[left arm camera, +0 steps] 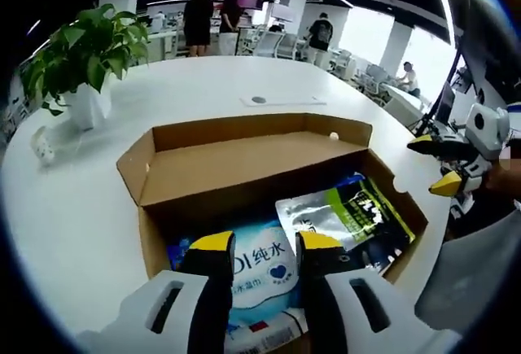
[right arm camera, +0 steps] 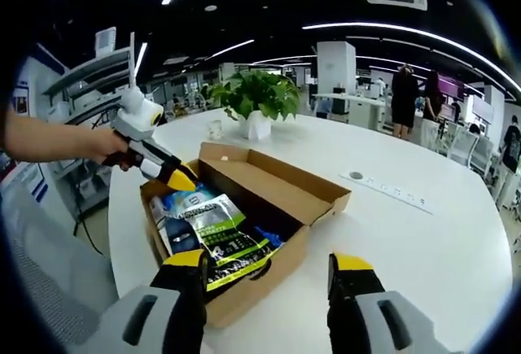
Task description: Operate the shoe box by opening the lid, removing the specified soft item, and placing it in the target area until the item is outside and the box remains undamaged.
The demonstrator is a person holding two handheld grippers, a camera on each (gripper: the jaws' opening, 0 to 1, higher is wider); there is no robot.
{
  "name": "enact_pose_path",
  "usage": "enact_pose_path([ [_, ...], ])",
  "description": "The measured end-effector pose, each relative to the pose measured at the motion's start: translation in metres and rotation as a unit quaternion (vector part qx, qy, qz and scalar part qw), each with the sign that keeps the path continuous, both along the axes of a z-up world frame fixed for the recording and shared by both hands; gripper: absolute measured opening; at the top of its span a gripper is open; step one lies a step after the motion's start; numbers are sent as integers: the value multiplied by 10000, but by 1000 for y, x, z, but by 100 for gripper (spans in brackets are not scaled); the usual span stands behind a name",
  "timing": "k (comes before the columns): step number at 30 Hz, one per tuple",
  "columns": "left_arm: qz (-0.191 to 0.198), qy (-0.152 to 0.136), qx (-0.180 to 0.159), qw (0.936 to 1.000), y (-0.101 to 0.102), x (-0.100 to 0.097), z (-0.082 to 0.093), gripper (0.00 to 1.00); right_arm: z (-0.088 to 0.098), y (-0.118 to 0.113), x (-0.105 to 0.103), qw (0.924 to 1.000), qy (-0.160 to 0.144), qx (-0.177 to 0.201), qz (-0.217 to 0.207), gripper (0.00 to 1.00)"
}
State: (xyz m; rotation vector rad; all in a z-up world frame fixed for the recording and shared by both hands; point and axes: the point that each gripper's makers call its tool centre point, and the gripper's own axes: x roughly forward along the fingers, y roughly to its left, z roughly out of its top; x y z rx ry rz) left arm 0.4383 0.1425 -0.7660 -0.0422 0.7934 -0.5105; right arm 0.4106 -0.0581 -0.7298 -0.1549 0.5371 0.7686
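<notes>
The box stood open, wipes still inside; left gripper and right gripper gaped empty.

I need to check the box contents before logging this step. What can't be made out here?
- Blue wipes pack, left gripper view: lower part hidden by the left gripper.
- Silver-green pouch, right gripper view: print too small to read.
- Shoe box floor: covered by both packs.

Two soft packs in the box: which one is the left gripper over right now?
The light blue pack. The left gripper hangs over it, jaws apart, while the silver-and-green pouch lies beside it, toward the right gripper.
</notes>
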Motion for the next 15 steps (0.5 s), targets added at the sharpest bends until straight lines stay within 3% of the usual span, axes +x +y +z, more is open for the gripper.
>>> enact_pose_path([
  [4, 5, 150, -239, 9996, -9, -3, -4, 32, 0, -1, -3, 10000, -4, 31, 9, 59],
  [9, 60, 273, -441, 9986, -17, -5, -9, 42, 3, 3, -10, 9997, -33, 193, 125, 63],
  [15, 64, 419, -632, 9971, -24, -8, -13, 43, 4, 5, -16, 9995, -59, 238, 203, 65],
])
